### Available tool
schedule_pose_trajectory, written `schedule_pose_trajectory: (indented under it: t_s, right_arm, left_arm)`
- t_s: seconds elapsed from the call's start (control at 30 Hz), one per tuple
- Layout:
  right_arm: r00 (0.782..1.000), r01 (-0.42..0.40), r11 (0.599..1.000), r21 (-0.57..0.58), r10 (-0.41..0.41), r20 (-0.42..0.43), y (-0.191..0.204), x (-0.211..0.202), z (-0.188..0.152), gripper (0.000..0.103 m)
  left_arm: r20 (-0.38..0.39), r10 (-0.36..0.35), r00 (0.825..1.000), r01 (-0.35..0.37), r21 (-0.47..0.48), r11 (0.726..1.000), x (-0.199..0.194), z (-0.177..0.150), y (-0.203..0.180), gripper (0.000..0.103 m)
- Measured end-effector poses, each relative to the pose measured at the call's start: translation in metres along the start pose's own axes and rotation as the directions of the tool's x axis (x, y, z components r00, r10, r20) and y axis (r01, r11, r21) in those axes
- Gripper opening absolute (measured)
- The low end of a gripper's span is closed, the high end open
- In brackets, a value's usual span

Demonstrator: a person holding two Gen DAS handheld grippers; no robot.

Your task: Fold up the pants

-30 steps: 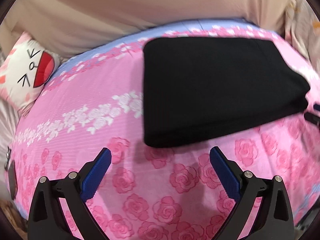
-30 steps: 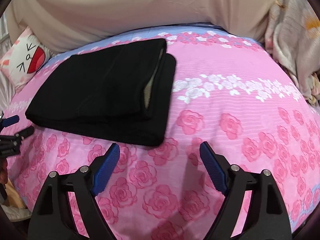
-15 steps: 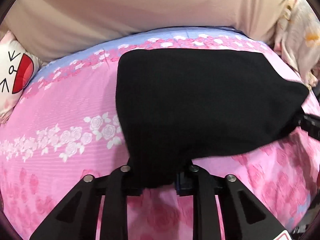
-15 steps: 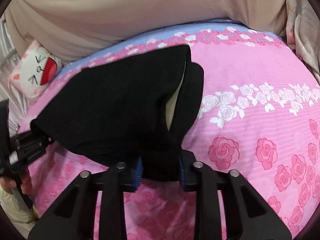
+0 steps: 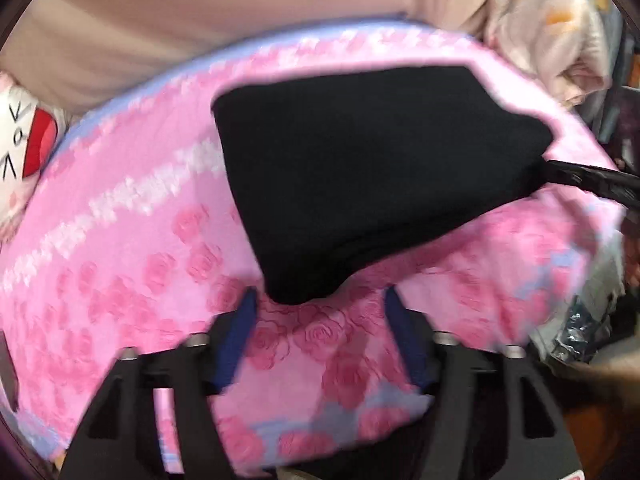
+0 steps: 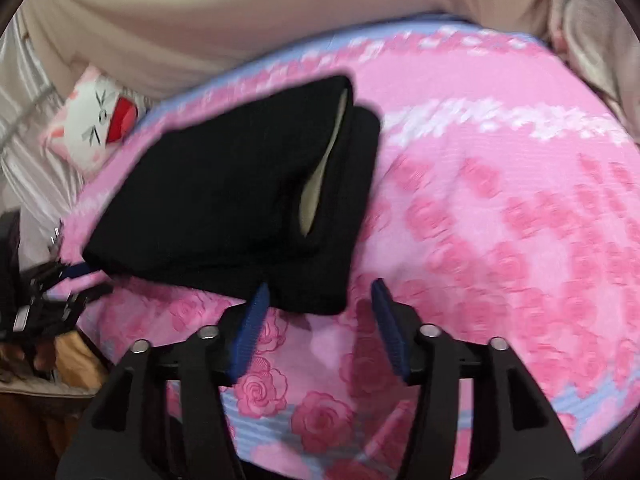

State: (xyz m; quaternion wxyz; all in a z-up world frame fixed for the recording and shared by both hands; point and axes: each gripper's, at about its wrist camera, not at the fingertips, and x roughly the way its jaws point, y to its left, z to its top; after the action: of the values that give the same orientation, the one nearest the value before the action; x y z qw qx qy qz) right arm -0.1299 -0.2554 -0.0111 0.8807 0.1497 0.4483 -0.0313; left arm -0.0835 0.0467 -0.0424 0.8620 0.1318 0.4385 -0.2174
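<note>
The black pants (image 5: 372, 168) lie folded into a thick stack on the pink rose-print bed sheet (image 5: 120, 240). In the right wrist view the stack (image 6: 224, 200) shows a pale lining at its open edge. My left gripper (image 5: 320, 320) is open, its blue pads just short of the stack's near corner, not touching it. My right gripper (image 6: 318, 304) is open too, at the stack's other near corner. The right gripper's fingers show at the right edge of the left wrist view (image 5: 592, 178). The left gripper (image 6: 60, 280) shows at the far left of the right wrist view.
A white cartoon-face pillow (image 6: 96, 128) lies at the bed's far left. A beige curtain (image 6: 240, 12) hangs behind the bed. Pale bedding (image 5: 552, 32) is bunched at the far right. The bed's near edge runs just under both grippers.
Both grippers closed on the stack's near corners half a second ago. Both have since opened, let go and pulled back toward the bed's near edge. The views are motion-blurred.
</note>
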Motion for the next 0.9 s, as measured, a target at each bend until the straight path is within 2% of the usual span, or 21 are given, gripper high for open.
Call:
schedule_pose_trajectory:
  t_s: [0.03,0.1,0.13,0.17,0.2,0.23,0.3,0.33,0.37,0.43,0.47,0.5,0.53,0.63,0.67,0.77,0.9]
  right_arm:
    - [0.999,0.003,1.000,0.009,-0.004,0.034,-0.001,-0.009,0.006,0.069]
    - [0.993,0.015,1.000,-0.005,-0.014,0.116,0.005,-0.028,0.020,0.069]
    - [0.987,0.013,0.999,-0.030,-0.008,0.159,0.011,-0.033,0.028,0.069]
    - [0.981,0.015,0.997,-0.074,0.000,0.196,0.025,-0.034,0.036,0.066]
    - [0.979,0.016,0.993,-0.113,0.008,0.206,0.035,-0.030,0.042,0.054]
    - [0.979,0.008,0.989,-0.150,0.023,0.204,0.044,-0.025,0.046,0.048]
    - [0.987,-0.026,0.974,-0.223,0.061,0.148,0.065,0.001,0.049,0.030]
    - [0.992,-0.011,0.972,-0.235,0.040,0.119,0.067,0.012,0.046,0.027]
    - [0.996,0.041,0.970,-0.238,-0.022,0.082,0.062,0.027,0.039,0.026]
    - [0.994,0.111,0.975,-0.193,-0.105,0.040,0.035,0.048,0.026,0.024]
    - [0.997,0.039,0.991,-0.130,-0.031,0.066,0.020,0.046,0.021,0.024]
    - [0.998,0.009,0.995,-0.096,-0.003,0.061,0.014,0.044,0.021,0.025]
    - [0.999,0.016,0.995,-0.102,-0.011,0.050,0.017,0.041,0.023,0.026]
    - [0.998,0.054,0.988,-0.144,-0.049,0.037,0.033,0.034,0.033,0.031]
    - [0.999,0.040,0.991,-0.129,-0.035,0.040,0.033,0.030,0.036,0.036]
    - [0.997,0.032,0.999,-0.042,-0.029,0.075,0.020,0.019,0.047,0.070]
    - [0.996,0.051,0.999,0.017,-0.052,0.069,0.004,0.017,0.054,0.073]
  left_arm:
    - [0.040,-0.004,0.999,0.004,0.001,1.000,-0.015,0.001,0.002,0.084]
    - [0.119,0.009,0.993,-0.008,-0.003,1.000,-0.043,0.013,0.006,0.086]
    - [0.155,0.040,0.987,-0.039,-0.006,0.999,-0.051,0.023,0.008,0.086]
    - [0.188,0.061,0.980,-0.061,-0.007,0.998,-0.053,0.034,0.008,0.086]
    - [0.209,0.080,0.975,-0.079,-0.012,0.997,-0.051,0.043,0.006,0.086]
    - [0.218,0.106,0.970,-0.103,-0.025,0.994,-0.046,0.050,0.003,0.086]
    - [0.207,0.152,0.966,-0.148,-0.035,0.988,-0.020,0.068,0.002,0.086]
    - [0.169,0.177,0.970,-0.174,-0.033,0.984,0.001,0.074,0.000,0.086]
    - [0.126,0.188,0.974,-0.185,-0.035,0.982,0.021,0.076,-0.001,0.086]
    - [0.047,0.206,0.977,-0.204,-0.041,0.978,0.052,0.068,0.002,0.089]
    - [0.026,0.200,0.979,-0.199,-0.045,0.979,0.065,0.061,0.004,0.089]
    - [0.037,0.179,0.983,-0.176,-0.064,0.982,0.073,0.054,0.008,0.094]
    - [0.059,0.196,0.979,-0.190,-0.095,0.977,0.073,0.052,0.010,0.098]
    - [0.034,0.176,0.984,-0.171,-0.118,0.978,0.063,0.058,0.015,0.098]
    - [0.034,0.180,0.983,-0.175,-0.122,0.977,0.055,0.063,0.017,0.098]
    - [0.047,0.248,0.968,-0.241,-0.119,0.963,0.039,0.067,0.023,0.098]
    - [0.011,0.285,0.959,-0.281,-0.134,0.950,0.045,0.071,0.033,0.098]
